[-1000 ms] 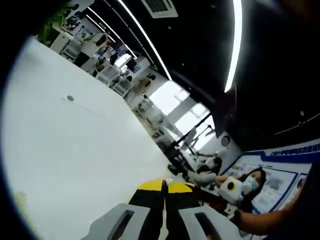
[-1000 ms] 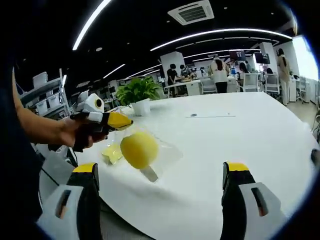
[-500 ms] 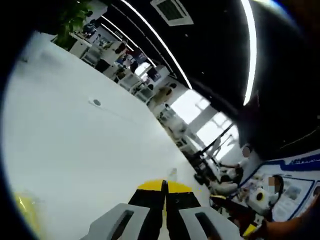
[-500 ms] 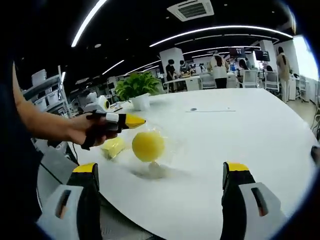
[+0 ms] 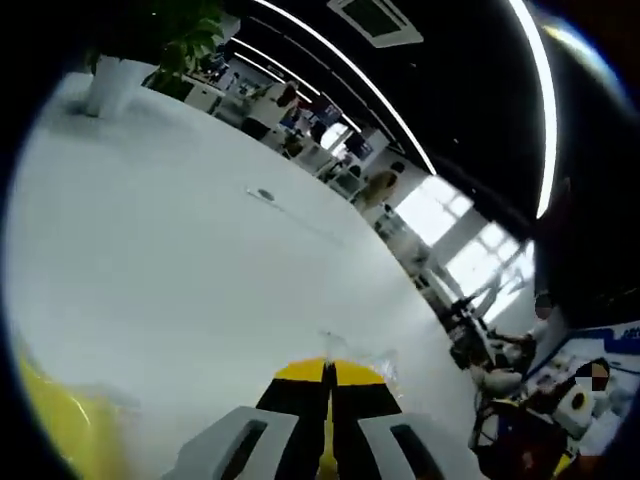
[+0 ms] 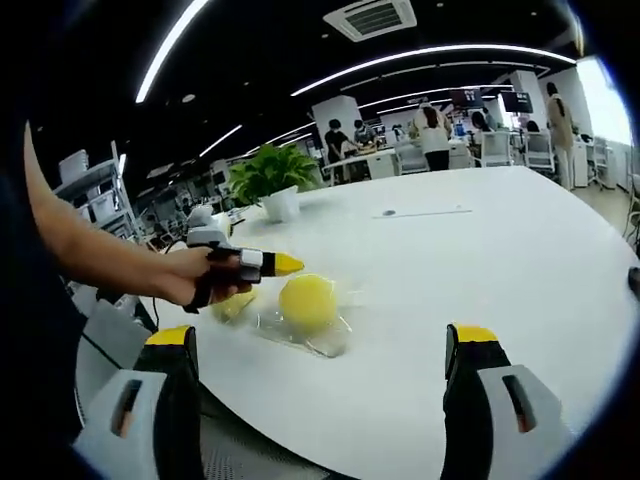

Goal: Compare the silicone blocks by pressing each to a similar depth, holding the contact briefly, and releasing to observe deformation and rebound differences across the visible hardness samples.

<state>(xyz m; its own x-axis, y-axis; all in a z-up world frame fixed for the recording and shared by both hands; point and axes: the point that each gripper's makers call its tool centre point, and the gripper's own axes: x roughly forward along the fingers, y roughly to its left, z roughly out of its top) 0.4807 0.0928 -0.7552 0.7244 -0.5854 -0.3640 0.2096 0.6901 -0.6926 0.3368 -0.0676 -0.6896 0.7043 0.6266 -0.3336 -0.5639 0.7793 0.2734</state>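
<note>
A yellow silicone ball (image 6: 307,300) sits inside a clear plastic bag (image 6: 315,335) that rests on the white table (image 6: 480,260). A second yellow piece (image 6: 232,305) lies just left of it, and it appears as a blurred yellow shape (image 5: 60,425) in the left gripper view. A hand holds my left gripper (image 6: 283,264) just above the ball. Its jaws are pressed together (image 5: 328,372) with crinkled clear plastic (image 5: 372,358) at the tips. My right gripper (image 6: 322,338) hangs open near the table's front edge, short of the bag.
A potted plant (image 6: 268,180) in a white pot (image 5: 105,85) stands at the back of the table. A small round insert (image 6: 388,212) sits in the tabletop. People, desks and chairs are far behind. The person's forearm (image 6: 100,262) reaches in from the left.
The left gripper has come down with the bag: the ball hung above the table before and now rests on it. The right gripper has stayed open and nearly still.
</note>
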